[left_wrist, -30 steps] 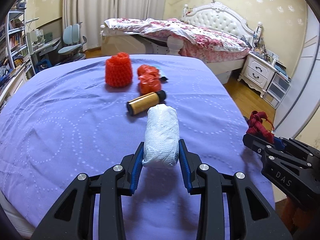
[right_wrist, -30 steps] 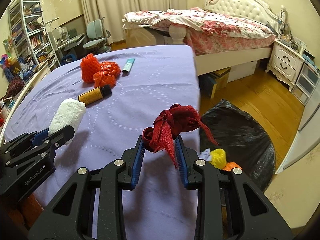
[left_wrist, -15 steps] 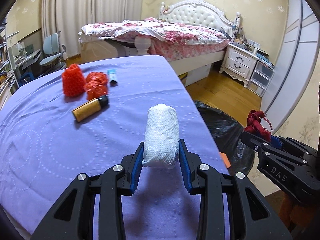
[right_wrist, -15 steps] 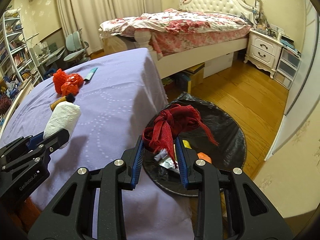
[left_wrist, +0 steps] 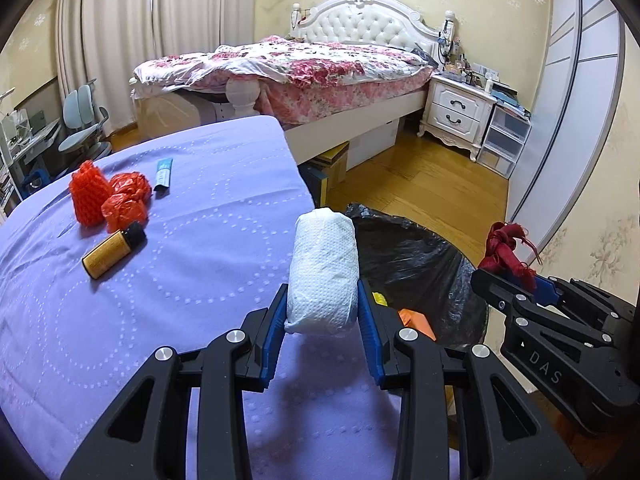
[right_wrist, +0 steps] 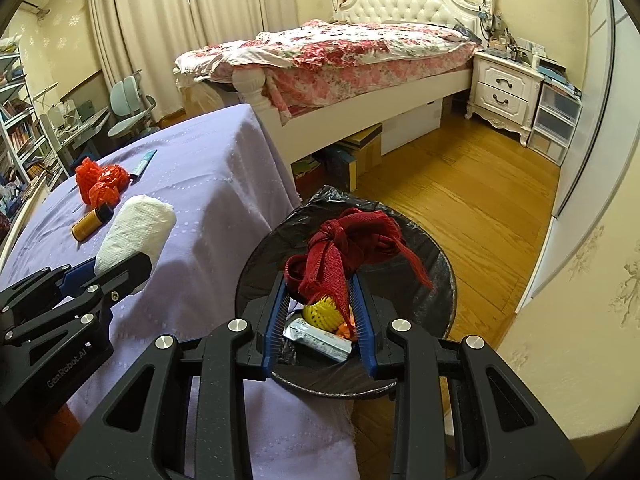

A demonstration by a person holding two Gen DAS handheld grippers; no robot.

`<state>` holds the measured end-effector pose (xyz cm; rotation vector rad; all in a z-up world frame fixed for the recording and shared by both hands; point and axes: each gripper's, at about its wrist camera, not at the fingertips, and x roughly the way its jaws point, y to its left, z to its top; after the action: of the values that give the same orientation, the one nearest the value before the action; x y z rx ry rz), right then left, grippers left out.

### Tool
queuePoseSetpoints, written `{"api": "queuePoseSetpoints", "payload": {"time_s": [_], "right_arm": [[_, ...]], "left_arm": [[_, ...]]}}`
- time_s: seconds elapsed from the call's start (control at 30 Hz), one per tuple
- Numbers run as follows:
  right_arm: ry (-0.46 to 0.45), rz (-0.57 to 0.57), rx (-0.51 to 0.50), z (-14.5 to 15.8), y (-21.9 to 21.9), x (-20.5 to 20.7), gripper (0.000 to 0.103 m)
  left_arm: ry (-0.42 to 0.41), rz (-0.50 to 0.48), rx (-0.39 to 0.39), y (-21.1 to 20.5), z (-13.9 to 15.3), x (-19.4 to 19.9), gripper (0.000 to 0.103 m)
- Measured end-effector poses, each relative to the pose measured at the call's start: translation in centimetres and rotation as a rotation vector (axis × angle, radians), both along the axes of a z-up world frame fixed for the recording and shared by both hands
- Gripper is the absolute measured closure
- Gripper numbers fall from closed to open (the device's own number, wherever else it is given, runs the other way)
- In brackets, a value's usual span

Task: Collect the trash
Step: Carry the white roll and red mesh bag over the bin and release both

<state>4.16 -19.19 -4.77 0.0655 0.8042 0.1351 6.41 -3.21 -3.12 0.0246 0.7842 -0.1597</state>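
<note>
My left gripper [left_wrist: 322,312] is shut on a white paper towel wad [left_wrist: 323,268], held over the right edge of the purple-covered table [left_wrist: 200,240]. My right gripper [right_wrist: 320,304] is shut on a knotted dark red mesh bag [right_wrist: 344,252], hanging over the black-lined trash bin [right_wrist: 436,272]. Inside the bin lie a yellow ball [right_wrist: 320,314], a wrapper and something orange. In the left wrist view the bin [left_wrist: 412,264] sits just right of the wad, and the right gripper [left_wrist: 516,284] with the red mesh [left_wrist: 506,246] shows at the right edge. The left gripper [right_wrist: 116,268] with its wad [right_wrist: 136,236] appears at the left of the right wrist view.
On the table's far left lie a red foam net sleeve [left_wrist: 86,196], crumpled red bags [left_wrist: 126,200], a yellow bottle with a black cap [left_wrist: 112,250] and a blue tube [left_wrist: 163,172]. A bed [left_wrist: 320,68] and a nightstand [left_wrist: 456,108] stand behind, across a wooden floor [left_wrist: 432,188].
Both grippers have swung to the right with their loads. The trash bin has come into view; the red mesh bag now hangs over it and the white wad is at the table's edge.
</note>
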Motion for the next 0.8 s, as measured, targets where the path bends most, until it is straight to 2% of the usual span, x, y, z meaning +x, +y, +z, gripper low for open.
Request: {"api": "queuePoseSetpoints", "payload": {"time_s": [0.8], "right_arm": [[0.026, -0.022, 0.027, -1.0, -2.1, 2.6, 0.072]], "left_arm": [[0.052, -0.036, 0.049, -3.7, -1.6, 2.9, 0.067]]}}
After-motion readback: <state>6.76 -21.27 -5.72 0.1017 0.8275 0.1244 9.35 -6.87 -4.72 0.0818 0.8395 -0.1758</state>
